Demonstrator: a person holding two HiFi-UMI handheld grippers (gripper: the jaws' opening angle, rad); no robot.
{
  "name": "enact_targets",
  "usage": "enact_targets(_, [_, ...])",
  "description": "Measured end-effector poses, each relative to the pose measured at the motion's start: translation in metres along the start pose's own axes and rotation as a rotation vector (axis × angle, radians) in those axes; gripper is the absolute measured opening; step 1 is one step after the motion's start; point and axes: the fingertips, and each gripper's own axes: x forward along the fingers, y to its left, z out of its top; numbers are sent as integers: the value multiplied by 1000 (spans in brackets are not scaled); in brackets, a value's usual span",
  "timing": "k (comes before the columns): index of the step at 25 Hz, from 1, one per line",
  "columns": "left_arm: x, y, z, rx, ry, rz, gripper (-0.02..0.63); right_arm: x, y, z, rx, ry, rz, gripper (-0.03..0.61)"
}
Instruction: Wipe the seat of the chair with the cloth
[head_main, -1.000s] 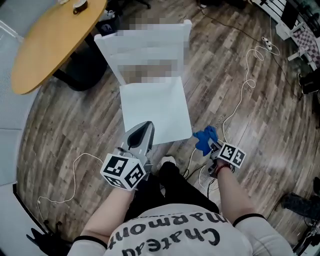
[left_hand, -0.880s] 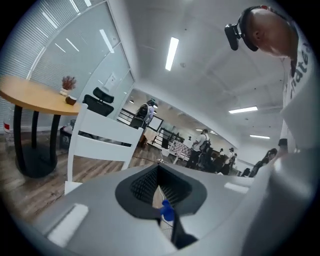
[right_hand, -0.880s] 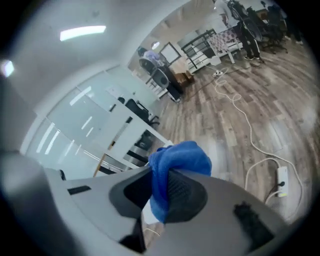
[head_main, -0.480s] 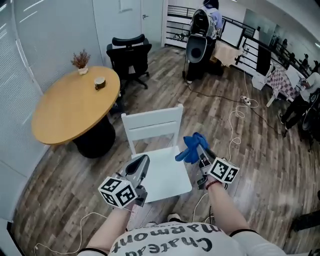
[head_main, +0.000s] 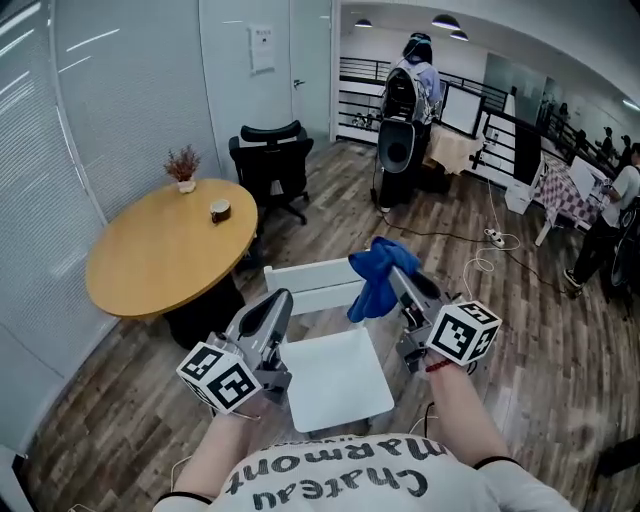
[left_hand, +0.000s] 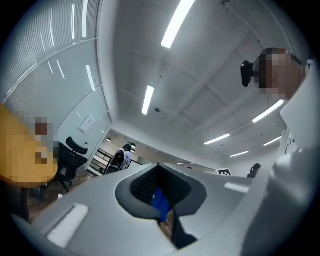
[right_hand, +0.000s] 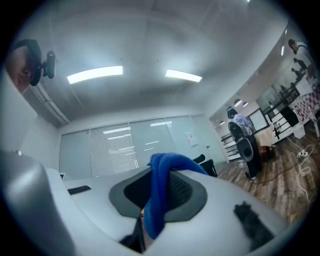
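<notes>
The white chair stands just in front of me, its seat (head_main: 340, 385) bare and its backrest (head_main: 305, 278) on the far side. A blue cloth (head_main: 377, 276) hangs bunched from my right gripper (head_main: 398, 278), which is shut on it and raised over the seat's right back corner. In the right gripper view the cloth (right_hand: 161, 195) drapes over the tips of the closed right gripper (right_hand: 159, 172). My left gripper (head_main: 279, 300) is held up over the seat's left edge, shut and holding nothing. In the left gripper view the left gripper (left_hand: 159, 170) points at the ceiling.
A round wooden table (head_main: 150, 262) with a cup (head_main: 220, 210) and a small plant (head_main: 183, 163) stands to the left of the chair. Behind it is a black office chair (head_main: 270, 160). A person (head_main: 415, 75) stands far back. Cables (head_main: 490, 240) lie on the wooden floor at right.
Both grippers have risen from knee height to above the chair. The right one carried the blue cloth up from beside the seat's right front corner. The head view has tilted up to the room.
</notes>
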Motion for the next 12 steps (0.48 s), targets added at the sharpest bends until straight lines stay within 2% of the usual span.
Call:
enact_targets(6, [-10,-27,34,52,-57,-65,8,-25,30,16,-124,56,-13,55])
enact_targets(10, [-15,-36,27,103,-34,-82,8,-39,38,10,-166,71,-33,55])
enact_targets(12, [-16,-37,21,99,-18,-80,8,-39,36,2,-185,85,-52,55])
